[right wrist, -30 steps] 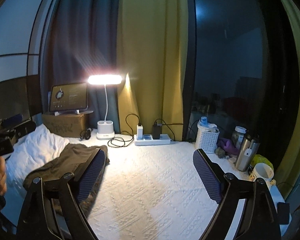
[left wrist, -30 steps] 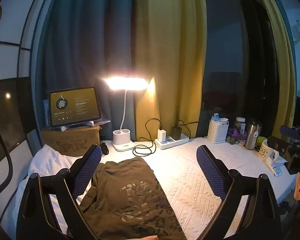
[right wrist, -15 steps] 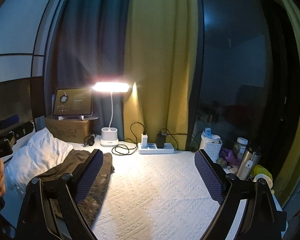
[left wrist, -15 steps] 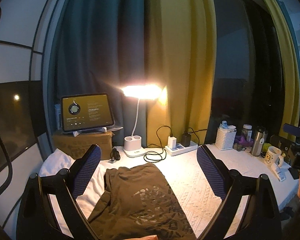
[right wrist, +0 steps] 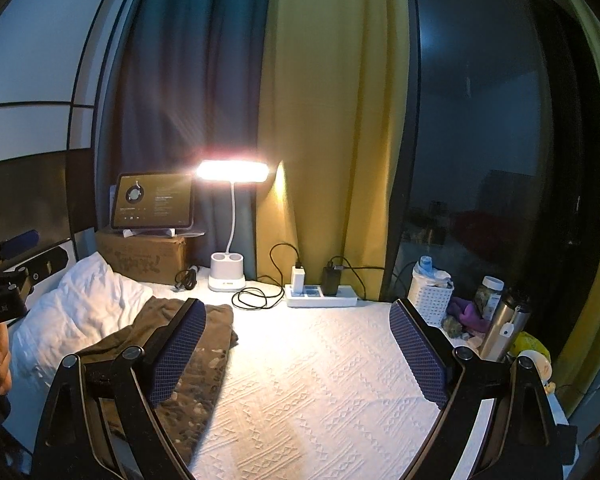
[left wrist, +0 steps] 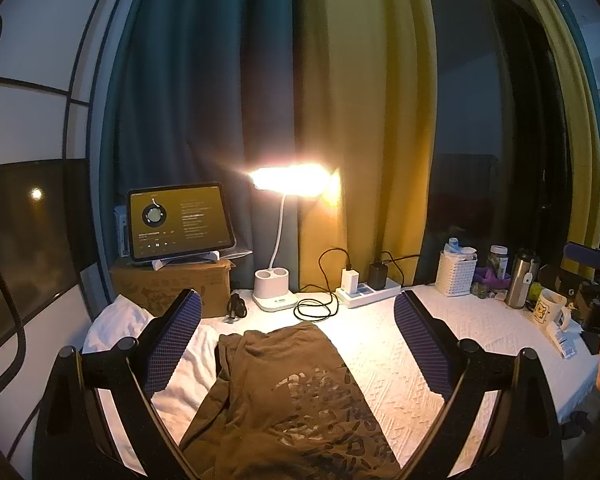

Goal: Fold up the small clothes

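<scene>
Left wrist: white textured bedspread (left wrist: 480, 336), lit lamp (left wrist: 288, 178).

Olive-brown garment (left wrist: 284, 392), looks like a t-shirt, lying on the white textured bedspread (left wrist: 412, 360). Pale, cracked-looking print on the upper face, partly in shadow. Folded lengthwise into a long strip, far end toward the lamp side, near end running out of the left wrist view at the bottom. Left edge rumpled, with overlapping layers. Left side resting on white bedding (right wrist: 80, 304). Seen from the right wrist view (right wrist: 196, 360): bunched and wrinkled, not flat.
</scene>
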`<state>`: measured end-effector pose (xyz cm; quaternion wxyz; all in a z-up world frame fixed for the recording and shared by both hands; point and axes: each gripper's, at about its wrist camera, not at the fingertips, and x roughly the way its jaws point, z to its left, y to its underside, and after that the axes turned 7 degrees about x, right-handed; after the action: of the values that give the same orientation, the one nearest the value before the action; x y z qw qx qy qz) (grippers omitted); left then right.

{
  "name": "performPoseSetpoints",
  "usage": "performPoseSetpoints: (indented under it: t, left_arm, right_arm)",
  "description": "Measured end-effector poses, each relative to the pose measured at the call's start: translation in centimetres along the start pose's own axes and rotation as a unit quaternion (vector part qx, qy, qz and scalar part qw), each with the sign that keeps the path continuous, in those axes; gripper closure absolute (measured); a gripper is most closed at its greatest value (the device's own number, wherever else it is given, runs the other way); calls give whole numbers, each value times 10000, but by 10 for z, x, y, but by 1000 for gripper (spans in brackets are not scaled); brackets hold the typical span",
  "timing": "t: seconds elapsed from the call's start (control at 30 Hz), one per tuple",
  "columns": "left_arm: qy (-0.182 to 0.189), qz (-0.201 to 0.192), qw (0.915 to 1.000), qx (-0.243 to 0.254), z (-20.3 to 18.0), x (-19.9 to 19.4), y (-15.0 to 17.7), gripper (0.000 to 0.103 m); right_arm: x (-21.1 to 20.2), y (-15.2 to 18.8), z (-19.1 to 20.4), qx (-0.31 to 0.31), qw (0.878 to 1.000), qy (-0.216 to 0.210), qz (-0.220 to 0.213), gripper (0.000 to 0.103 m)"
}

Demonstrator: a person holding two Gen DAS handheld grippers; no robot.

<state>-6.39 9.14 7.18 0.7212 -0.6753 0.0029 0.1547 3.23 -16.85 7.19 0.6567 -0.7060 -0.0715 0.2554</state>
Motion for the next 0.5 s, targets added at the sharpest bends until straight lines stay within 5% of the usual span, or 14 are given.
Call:
performPoseSetpoints:
  t: [0.5]
  left_arm:
    - [60,-19,10000,9,-3,0,0,7]
  right_arm:
    - [-2,2,-3,5,10000,24,-1,9]
